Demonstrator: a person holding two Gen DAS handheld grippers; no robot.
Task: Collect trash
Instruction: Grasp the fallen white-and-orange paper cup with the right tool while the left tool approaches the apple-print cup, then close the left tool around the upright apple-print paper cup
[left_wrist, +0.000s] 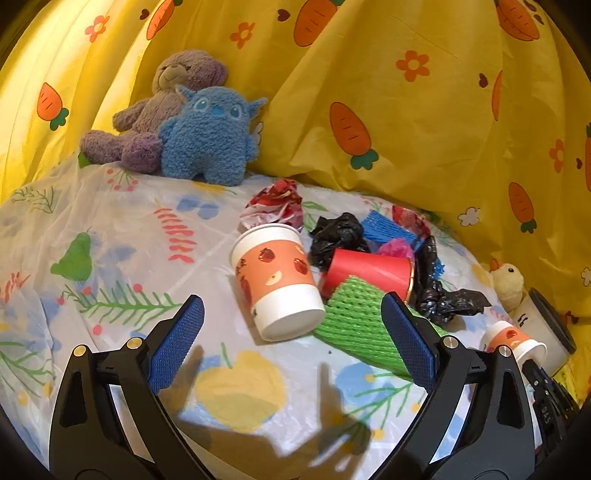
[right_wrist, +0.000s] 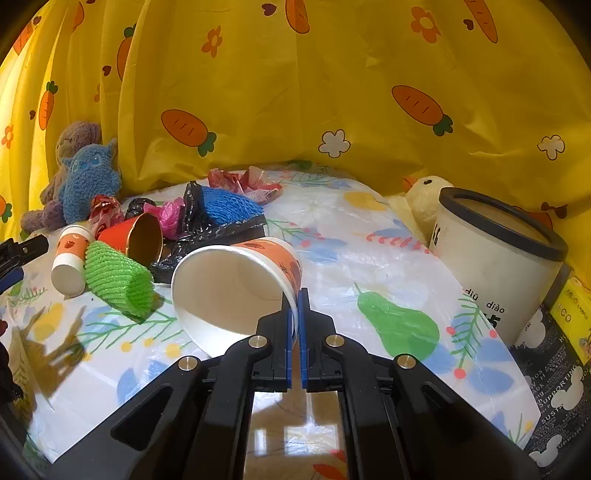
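Observation:
My right gripper (right_wrist: 294, 295) is shut on the rim of an orange-and-white paper cup (right_wrist: 236, 291), held on its side above the table; this cup also shows in the left wrist view (left_wrist: 513, 341). My left gripper (left_wrist: 291, 310) is open and empty, just in front of a second orange-and-white cup (left_wrist: 277, 280) lying on its side. Beside that cup lie a green foam net (left_wrist: 354, 325), a red cup (left_wrist: 369, 271), black plastic bags (left_wrist: 443, 295), a blue foam net (left_wrist: 388, 225) and a crumpled red wrapper (left_wrist: 277, 203). A white bin with a black rim (right_wrist: 498, 258) stands at the right.
A purple bear (left_wrist: 162, 107) and a blue plush (left_wrist: 210, 136) sit at the back left. A yellow duck plush (right_wrist: 424, 195) sits behind the bin. A yellow carrot-print curtain (right_wrist: 332, 92) hangs behind the table (right_wrist: 369, 229). A yellow box (right_wrist: 572, 314) stands at the far right.

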